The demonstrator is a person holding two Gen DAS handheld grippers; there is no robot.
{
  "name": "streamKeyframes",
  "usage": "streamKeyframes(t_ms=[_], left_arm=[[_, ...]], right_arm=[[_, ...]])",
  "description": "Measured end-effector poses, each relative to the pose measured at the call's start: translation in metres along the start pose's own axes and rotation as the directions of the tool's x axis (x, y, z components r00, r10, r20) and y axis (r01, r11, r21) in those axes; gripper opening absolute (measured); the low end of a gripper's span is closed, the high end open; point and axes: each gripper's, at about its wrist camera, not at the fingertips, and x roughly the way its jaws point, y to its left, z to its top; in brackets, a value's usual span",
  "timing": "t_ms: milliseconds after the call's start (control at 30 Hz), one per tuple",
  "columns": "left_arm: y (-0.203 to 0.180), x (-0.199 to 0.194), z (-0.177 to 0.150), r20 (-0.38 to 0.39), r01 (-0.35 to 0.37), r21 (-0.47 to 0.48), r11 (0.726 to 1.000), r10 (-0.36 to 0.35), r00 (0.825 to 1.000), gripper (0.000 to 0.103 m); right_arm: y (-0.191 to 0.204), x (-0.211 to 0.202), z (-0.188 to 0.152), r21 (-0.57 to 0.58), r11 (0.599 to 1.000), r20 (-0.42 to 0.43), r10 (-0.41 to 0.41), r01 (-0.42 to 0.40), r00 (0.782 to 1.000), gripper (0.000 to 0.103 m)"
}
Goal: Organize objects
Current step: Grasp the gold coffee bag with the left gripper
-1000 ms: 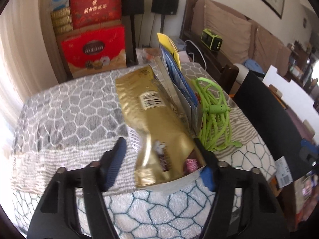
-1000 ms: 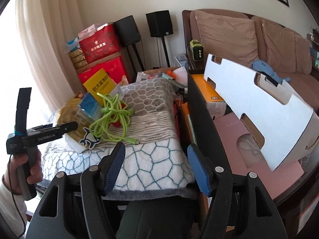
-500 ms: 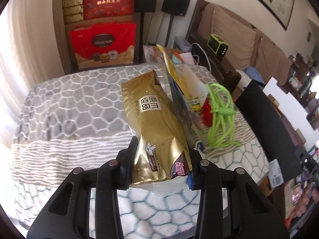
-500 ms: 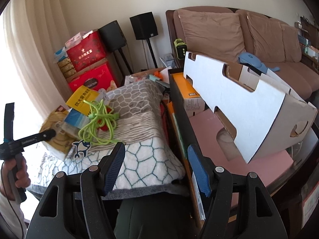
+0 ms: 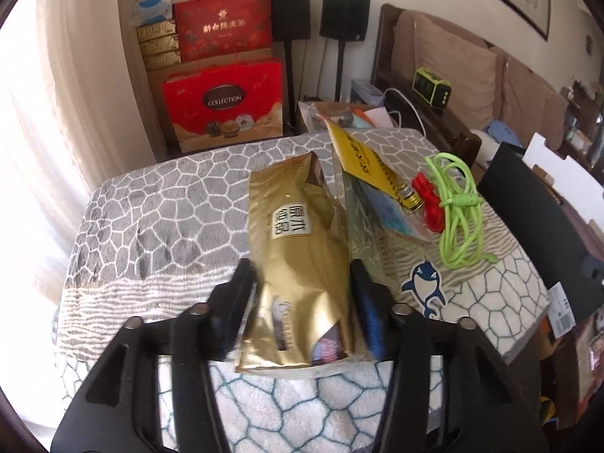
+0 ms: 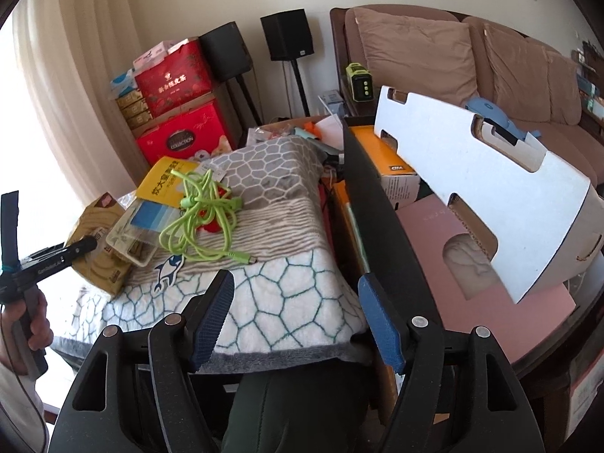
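A gold foil bag (image 5: 298,256) lies on the patterned blanket (image 5: 158,207) with its near end between the fingers of my left gripper (image 5: 301,268). The jaws are opening and the pads stand just beside the bag's sides. Right of the bag lie a yellow book (image 5: 362,158), a red item (image 5: 430,204), a coiled green cable (image 5: 460,211) and a shark sticker (image 5: 426,287). My right gripper (image 6: 295,279) hovers over the blanket's near edge (image 6: 271,290), jaws opening, nothing between them. From there I see the bag (image 6: 98,249), the cable (image 6: 200,219) and a hand holding the left gripper (image 6: 56,256).
Red gift boxes (image 5: 222,105) and black speakers (image 5: 343,15) stand behind the table. A black panel (image 6: 385,226) runs along the blanket's right side. Beyond it are an orange box (image 6: 392,166), a white cardboard piece (image 6: 490,188) and a pink board (image 6: 438,222). A sofa (image 6: 415,53) is behind.
The left gripper closed in on the gold bag and drew it left, away from the book and cable pile; its jaws have since widened. The right gripper has hardly moved.
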Motion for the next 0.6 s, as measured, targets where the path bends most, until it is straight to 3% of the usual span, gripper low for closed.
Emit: streamKeyframes(t_ms=[67,267,300,367,433,600], left_arm=[[0.0,0.003,-0.002,0.022,0.003,-0.017,1.0,-0.003,1.0,0.07],[-0.001,0.029,-0.02,0.028,-0.03,-0.04,0.999,0.031,0.999,0.071],[0.001,0.029,-0.023,0.033,-0.022,-0.05,0.999,0.023,0.999,0.069],[0.002,0.021,-0.025,0.061,-0.02,-0.059,0.998,0.023,0.998,0.053],[0.003,0.012,-0.025,0.096,-0.043,-0.043,0.998,0.046,0.994,0.045],[0.016,0.004,-0.024,0.135,-0.043,-0.042,0.998,0.048,0.99,0.036]], right_arm=[[0.001,0.001,0.0,-0.003,1.0,-0.007,-0.005,0.005,1.0,0.071],[0.004,0.003,0.0,-0.005,1.0,-0.016,-0.012,0.012,1.0,0.073],[0.006,0.003,0.001,-0.008,1.0,-0.02,-0.013,0.013,1.0,0.074],[0.011,0.007,0.002,-0.019,1.0,-0.032,-0.013,0.012,0.999,0.074],[0.017,0.014,0.002,-0.025,1.0,-0.051,-0.005,0.004,0.999,0.075],[0.037,0.03,0.005,-0.035,0.999,-0.076,0.035,-0.038,0.997,0.076]])
